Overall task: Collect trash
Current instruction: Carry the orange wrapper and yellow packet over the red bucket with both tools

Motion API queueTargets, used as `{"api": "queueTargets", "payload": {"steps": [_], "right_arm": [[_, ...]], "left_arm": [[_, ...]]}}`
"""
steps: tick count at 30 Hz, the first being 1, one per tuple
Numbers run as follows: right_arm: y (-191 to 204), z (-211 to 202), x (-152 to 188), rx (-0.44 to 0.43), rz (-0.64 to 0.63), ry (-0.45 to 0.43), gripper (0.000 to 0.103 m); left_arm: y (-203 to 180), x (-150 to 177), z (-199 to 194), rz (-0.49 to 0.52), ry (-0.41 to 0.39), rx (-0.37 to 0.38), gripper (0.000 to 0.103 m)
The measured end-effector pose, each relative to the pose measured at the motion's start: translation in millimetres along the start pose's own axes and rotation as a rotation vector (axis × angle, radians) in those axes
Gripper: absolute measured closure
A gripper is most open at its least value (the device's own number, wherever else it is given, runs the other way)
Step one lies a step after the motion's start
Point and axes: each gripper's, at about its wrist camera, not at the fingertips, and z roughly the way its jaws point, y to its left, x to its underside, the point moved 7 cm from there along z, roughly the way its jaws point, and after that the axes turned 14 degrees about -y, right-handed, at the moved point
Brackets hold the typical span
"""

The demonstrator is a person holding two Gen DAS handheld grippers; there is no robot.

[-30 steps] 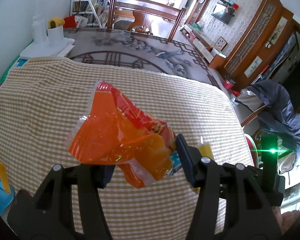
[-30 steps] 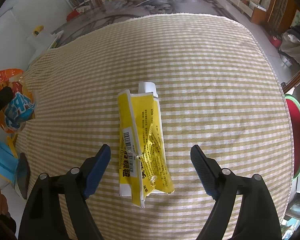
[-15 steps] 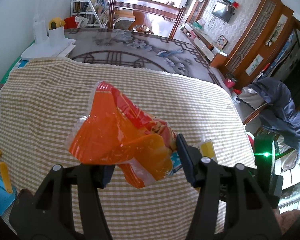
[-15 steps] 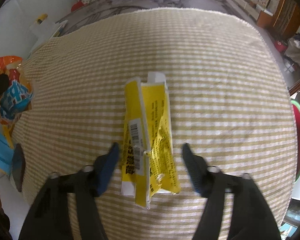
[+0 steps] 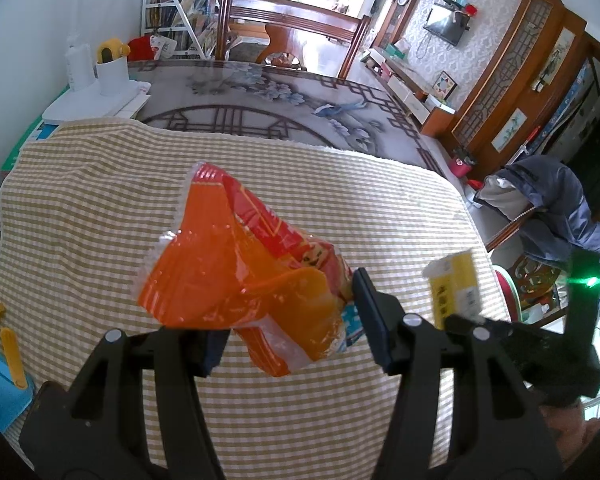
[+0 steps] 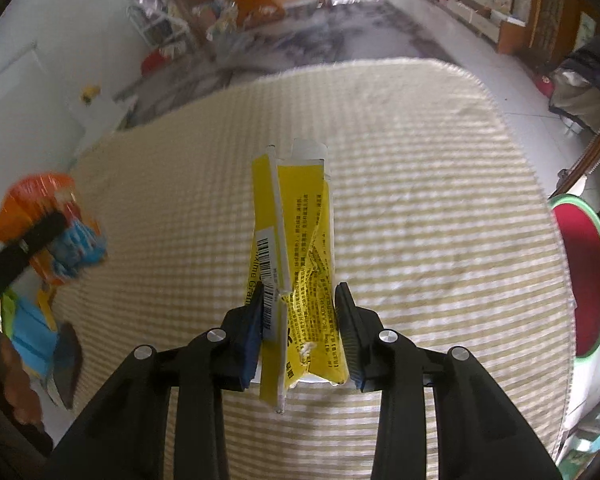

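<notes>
Two grippers each carry a piece of trash above the checked cloth [image 5: 100, 184]. The left gripper [image 5: 292, 320] is clenched on an orange bag [image 5: 236, 276], its pads pressing the bag's near end from either side; the crumpled bag sticks out away from the camera and hangs clear of the cloth, with a red printed panel along its right side and a bit of blue print near the right pad. The right gripper [image 6: 300, 316] has a flattened yellow box [image 6: 296, 264] between its jaws, which are closing, and both pads already touch the box's sides. The box stands on edge along the fingers, barcode on its left face, a white flap at its far end. In the left view that box [image 5: 456, 292] shows to the right of the bag, above the other gripper's black body. At the near left edge of the cloth lie blue and yellow items [image 5: 4, 372]. Beyond the cloth, a dark patterned tabletop [image 5: 260, 96] stretches to a wooden chair [image 5: 292, 20]. A red basin [image 6: 584, 272] sits off the right side.
</notes>
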Motion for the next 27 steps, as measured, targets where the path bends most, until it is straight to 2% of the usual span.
{"api": "queueTargets", "payload": {"steps": [5,27], "right_arm": [[-9.0,-8.3,-10.5,0.006,0.054,-0.046,0.069],[-17.3,-20.8,-15.9,0.024,0.069,-0.082,0.069]], "left_arm": [[-2.4,2.3,2.1,0.005,0.01,0.004,0.048],[-10.7,6.4,4.6,0.013,0.021,0.012,0.048]]}}
